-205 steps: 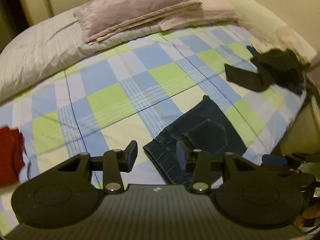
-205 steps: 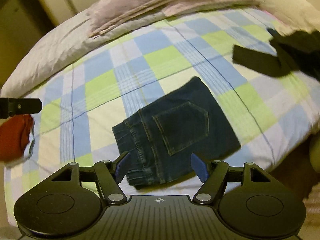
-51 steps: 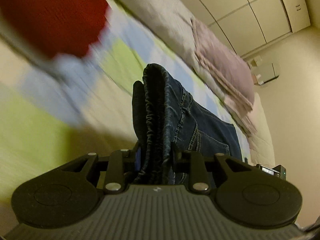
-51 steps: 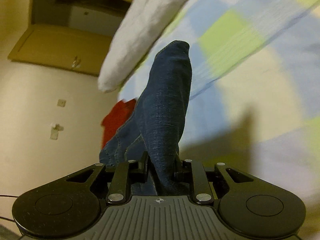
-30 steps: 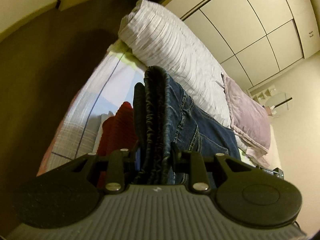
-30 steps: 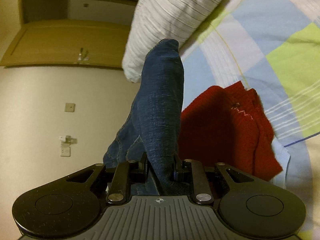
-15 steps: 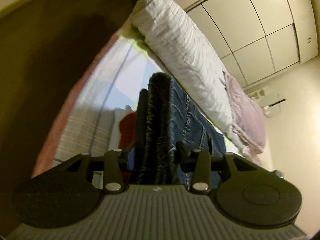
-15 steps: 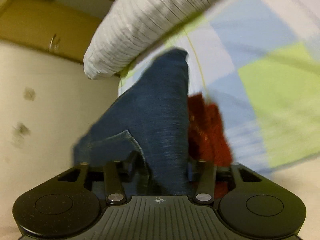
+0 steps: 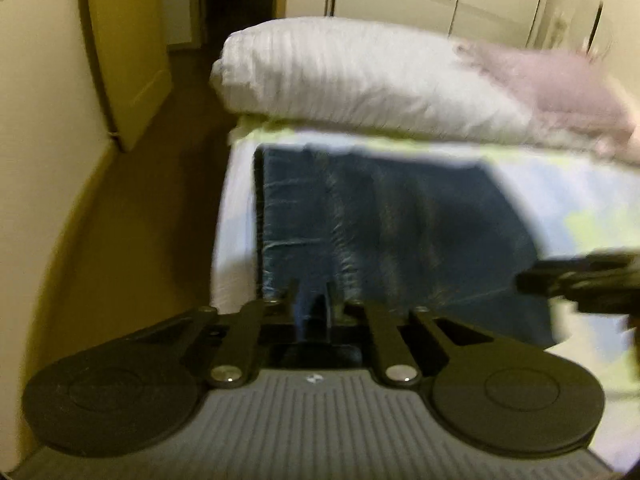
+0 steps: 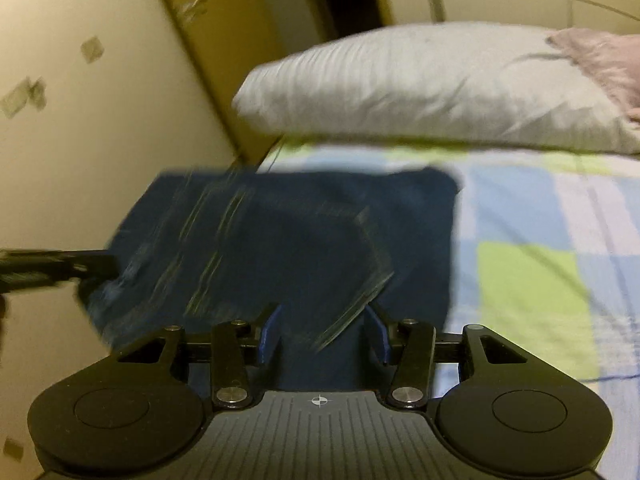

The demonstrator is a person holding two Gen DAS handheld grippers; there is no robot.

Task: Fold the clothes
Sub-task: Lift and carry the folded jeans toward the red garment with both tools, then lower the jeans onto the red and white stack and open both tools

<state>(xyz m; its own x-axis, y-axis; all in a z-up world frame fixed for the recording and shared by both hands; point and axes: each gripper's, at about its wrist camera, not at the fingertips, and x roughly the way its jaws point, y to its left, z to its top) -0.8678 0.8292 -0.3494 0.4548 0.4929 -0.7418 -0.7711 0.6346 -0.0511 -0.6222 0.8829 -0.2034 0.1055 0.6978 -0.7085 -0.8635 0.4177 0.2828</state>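
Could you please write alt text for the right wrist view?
Folded blue jeans lie flat on a checked bedspread, with the right gripper over their near edge, jaws apart. A white pillow lies behind; the image is motion-blurred.

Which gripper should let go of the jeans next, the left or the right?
Probably the left gripper: it looks shut on the jeans lying on the bed, while the right gripper is already open.
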